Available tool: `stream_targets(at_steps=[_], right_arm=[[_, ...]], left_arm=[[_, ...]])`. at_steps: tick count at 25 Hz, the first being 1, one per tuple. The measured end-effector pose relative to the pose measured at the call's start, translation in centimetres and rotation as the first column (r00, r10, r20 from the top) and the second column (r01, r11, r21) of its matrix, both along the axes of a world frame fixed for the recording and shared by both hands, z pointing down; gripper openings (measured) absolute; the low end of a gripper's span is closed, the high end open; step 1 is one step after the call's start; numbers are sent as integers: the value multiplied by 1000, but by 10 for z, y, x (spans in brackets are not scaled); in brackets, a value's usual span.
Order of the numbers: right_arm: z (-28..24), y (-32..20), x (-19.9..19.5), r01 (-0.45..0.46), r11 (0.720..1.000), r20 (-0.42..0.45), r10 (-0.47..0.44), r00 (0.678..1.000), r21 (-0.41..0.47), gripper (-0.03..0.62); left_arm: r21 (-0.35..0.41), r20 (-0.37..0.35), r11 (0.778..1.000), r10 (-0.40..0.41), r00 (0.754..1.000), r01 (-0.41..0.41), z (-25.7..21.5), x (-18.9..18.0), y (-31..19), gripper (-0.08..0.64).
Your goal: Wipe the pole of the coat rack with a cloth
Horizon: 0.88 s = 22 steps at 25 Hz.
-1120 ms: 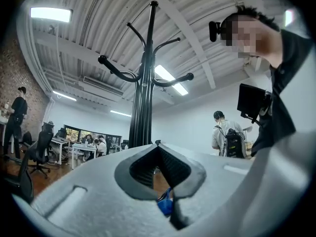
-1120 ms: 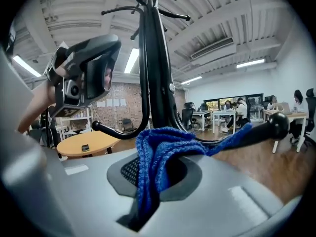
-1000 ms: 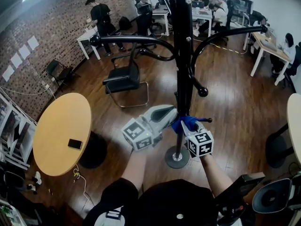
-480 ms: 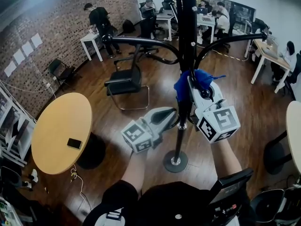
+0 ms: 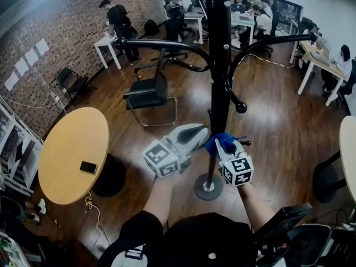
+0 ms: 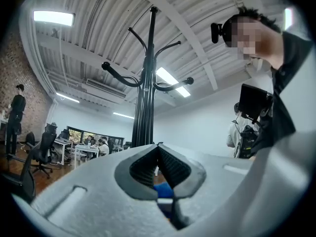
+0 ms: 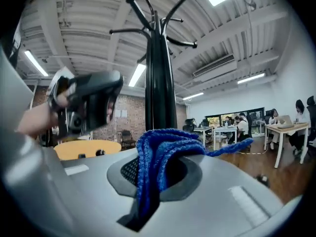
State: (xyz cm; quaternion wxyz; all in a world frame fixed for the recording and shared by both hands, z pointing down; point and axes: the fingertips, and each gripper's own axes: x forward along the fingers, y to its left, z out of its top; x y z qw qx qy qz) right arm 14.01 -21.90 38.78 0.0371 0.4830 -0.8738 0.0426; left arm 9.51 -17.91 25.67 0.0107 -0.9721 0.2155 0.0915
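The black coat rack pole [image 5: 218, 65] rises in the middle of the head view from a round base [image 5: 208, 187]. My right gripper [image 5: 222, 147] is shut on a blue knitted cloth [image 5: 223, 142] and presses it against the pole's low part, just above the base. In the right gripper view the cloth [image 7: 160, 154] bulges from the jaws, with the pole [image 7: 160, 83] close behind it. My left gripper [image 5: 204, 131] is shut with nothing in it, its tips beside the pole's left side. In the left gripper view the pole [image 6: 145, 107] stands just beyond the closed tips [image 6: 158, 147].
The rack's curved hooks [image 5: 156, 46] spread out at upper height. A round wooden table [image 5: 67, 160] carrying a phone [image 5: 88, 169] stands to the left, and a black chair [image 5: 146, 93] behind it. Another round table's edge [image 5: 349, 149] is at the right. People sit at desks [image 5: 317, 54] at the back.
My right gripper with the cloth slid up the pole to hook height half a second ago and is now back down near the base. The left gripper has hardly moved.
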Motion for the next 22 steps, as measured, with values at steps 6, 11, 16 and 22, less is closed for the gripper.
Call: stream_targets(at_steps=[6, 11, 16, 22], right_arm=[[70, 1, 0, -15, 985, -70, 3, 998, -172, 34], [-30, 4, -3, 18, 1000, 90, -16, 996, -24, 34], [-179, 7, -5, 36, 963, 142, -77, 987, 267, 34], [-283, 16, -4, 43, 895, 187, -140, 972, 444, 34]], left_arm=[[-4, 0, 1000, 0, 1000, 0, -1, 0, 0, 2], [3, 5, 1000, -9, 1000, 9, -3, -2, 3, 2], [11, 7, 1000, -15, 1000, 15, -4, -1, 5, 2], [17, 4, 1000, -10, 1000, 10, -8, 0, 5, 2]])
